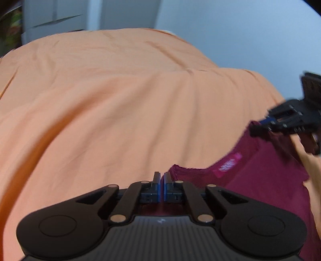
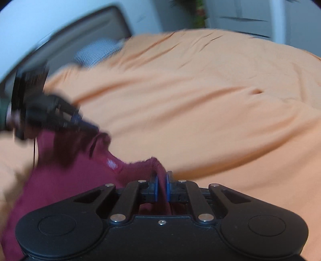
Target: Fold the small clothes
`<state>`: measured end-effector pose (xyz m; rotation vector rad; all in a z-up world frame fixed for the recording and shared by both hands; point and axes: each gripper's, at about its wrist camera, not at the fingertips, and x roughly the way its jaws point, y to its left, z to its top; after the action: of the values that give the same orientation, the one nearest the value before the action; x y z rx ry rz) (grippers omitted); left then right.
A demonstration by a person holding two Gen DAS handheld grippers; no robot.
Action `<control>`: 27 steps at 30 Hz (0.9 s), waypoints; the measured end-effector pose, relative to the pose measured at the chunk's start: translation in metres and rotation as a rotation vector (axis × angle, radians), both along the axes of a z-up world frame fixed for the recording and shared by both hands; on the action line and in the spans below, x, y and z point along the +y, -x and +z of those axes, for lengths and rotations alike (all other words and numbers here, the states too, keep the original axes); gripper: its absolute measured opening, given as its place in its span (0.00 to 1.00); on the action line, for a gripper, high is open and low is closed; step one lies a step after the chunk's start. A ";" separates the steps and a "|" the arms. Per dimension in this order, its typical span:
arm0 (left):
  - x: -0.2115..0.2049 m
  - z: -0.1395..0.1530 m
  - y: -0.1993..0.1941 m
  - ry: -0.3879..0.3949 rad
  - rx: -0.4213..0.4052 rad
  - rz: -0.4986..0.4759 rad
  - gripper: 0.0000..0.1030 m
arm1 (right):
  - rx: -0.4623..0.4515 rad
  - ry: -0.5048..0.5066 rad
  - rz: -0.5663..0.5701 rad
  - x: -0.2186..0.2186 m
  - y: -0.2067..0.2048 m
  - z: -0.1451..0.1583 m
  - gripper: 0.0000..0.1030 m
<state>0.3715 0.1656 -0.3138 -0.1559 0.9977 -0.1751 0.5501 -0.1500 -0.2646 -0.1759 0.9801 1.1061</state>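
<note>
A small maroon garment [image 1: 266,180] with a pink neck label [image 1: 228,165] hangs stretched between my two grippers above an orange sheet [image 1: 120,104]. My left gripper [image 1: 162,175] is shut on one top corner of the garment. My right gripper [image 2: 162,176] is shut on the other top corner, with maroon cloth [image 2: 66,180] pinched between its blue pads. The right gripper also shows in the left wrist view [image 1: 258,127] at the right edge. The left gripper shows blurred in the right wrist view [image 2: 88,126] at the left.
The orange sheet [image 2: 210,104] covers a bed that fills both views. A grey striped pillow [image 2: 96,52] lies at the bed's far end below a dark-framed headboard [image 2: 96,28]. White cabinet doors [image 1: 56,18] and a pale wall [image 1: 240,36] stand behind.
</note>
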 end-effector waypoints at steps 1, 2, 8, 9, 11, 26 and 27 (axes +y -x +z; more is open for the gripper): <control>-0.002 -0.007 0.000 -0.042 0.017 0.023 0.01 | 0.001 0.015 -0.022 0.000 -0.002 -0.004 0.07; -0.004 -0.010 0.000 -0.071 0.026 0.032 0.01 | -0.003 0.061 -0.027 0.002 -0.001 -0.012 0.08; 0.001 0.027 0.030 -0.044 -0.061 0.167 0.41 | -0.030 0.019 -0.135 -0.024 0.013 0.010 0.49; -0.001 0.035 0.044 -0.029 -0.082 0.181 0.52 | -0.057 -0.004 -0.170 -0.039 0.018 0.022 0.58; -0.007 0.047 0.068 0.011 -0.099 0.195 0.53 | -0.075 -0.037 -0.259 -0.077 0.027 0.041 0.62; -0.061 0.018 0.110 0.058 0.061 0.245 0.62 | 0.161 0.043 -0.562 -0.201 0.114 0.008 0.47; -0.061 0.022 0.115 0.056 0.053 0.253 0.71 | 0.157 0.022 -0.565 -0.202 0.115 0.013 0.56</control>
<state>0.2561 0.1048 -0.2922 -0.3369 1.0164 0.0326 0.4355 -0.3520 -0.2512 0.1678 1.0938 0.5950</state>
